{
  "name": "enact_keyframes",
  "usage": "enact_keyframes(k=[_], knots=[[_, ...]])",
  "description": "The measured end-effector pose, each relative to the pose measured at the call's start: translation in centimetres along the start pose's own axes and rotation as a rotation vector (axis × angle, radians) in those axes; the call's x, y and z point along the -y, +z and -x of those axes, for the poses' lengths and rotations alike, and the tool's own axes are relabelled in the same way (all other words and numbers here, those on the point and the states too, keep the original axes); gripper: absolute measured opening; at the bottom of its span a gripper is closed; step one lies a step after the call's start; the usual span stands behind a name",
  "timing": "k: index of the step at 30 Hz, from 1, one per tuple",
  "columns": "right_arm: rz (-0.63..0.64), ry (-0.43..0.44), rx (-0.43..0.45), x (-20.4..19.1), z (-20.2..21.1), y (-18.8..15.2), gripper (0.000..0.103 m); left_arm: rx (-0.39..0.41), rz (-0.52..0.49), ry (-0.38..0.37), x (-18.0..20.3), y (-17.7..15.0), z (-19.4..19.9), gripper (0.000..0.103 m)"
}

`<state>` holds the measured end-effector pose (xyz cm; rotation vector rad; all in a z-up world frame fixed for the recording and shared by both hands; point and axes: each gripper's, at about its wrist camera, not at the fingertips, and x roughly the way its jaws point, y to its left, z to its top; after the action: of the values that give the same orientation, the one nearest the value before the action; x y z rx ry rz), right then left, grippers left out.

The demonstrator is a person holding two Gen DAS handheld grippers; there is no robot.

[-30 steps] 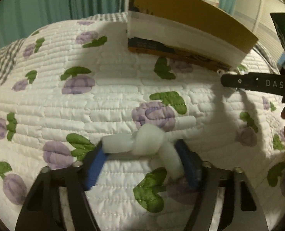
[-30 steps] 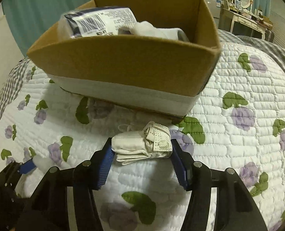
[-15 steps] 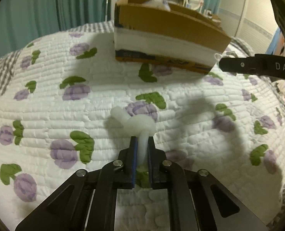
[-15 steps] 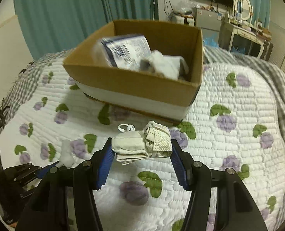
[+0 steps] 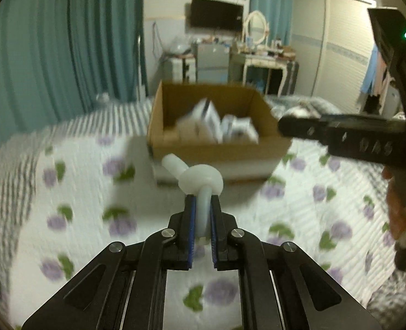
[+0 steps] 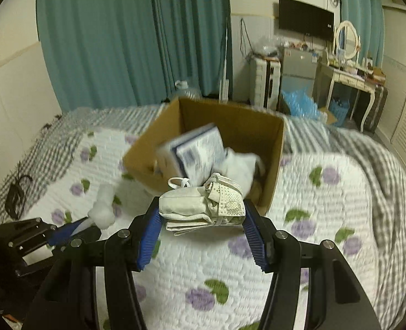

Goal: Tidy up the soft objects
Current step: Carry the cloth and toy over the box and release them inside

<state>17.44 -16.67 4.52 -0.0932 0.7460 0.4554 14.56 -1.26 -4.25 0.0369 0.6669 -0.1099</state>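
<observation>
My left gripper [image 5: 202, 206] is shut on the tail of a knotted white foam strip [image 5: 200, 179], held in the air above the quilt. In the right wrist view the same foam strip [image 6: 103, 209] shows at the lower left in the left gripper [image 6: 74, 227]. My right gripper [image 6: 201, 220] is shut on a folded cream cloth bundle [image 6: 200, 210] with a small loop on top. Beyond both stands an open cardboard box [image 5: 219, 151], [image 6: 274, 148], with a blue-and-white packet [image 6: 200, 151] and white soft items inside.
The box sits on a white quilt with purple flowers [image 6: 326, 220] over a grey checked blanket [image 6: 46, 154]. The right gripper's black body [image 5: 367, 137] and a hand [image 5: 398, 200] fill the right of the left wrist view. Teal curtains, a dresser and a wall screen lie behind.
The left gripper closed on the foam strip and lifted it off the quilt. Both grippers rose, so the box now appears lower and its inside shows. The right gripper kept its hold on the cloth bundle.
</observation>
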Motion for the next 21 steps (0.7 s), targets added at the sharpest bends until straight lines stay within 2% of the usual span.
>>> enact_keyframes(k=[5, 10, 16, 21], knots=[[-0.014, -0.004, 0.051, 1.2, 0.2, 3.6, 0.057, 0.064, -0.06, 0.005, 0.3, 4.7, 0.0, 0.008], [-0.044, -0.007, 0.081, 3.1, -1.2, 6.9, 0.057, 0.097, -0.081, 0.001, -0.4, 8.6, -2.2, 0.008], [-0.061, -0.026, 0.08, 4.6, -5.1, 9.3, 0.057, 0.096, -0.12, 0.032, -1.4, 11.6, -7.5, 0.008], [-0.096, -0.03, 0.045, 6.0, -9.6, 9.2, 0.057, 0.033, -0.102, 0.033, -3.1, 12.3, -12.5, 0.008]])
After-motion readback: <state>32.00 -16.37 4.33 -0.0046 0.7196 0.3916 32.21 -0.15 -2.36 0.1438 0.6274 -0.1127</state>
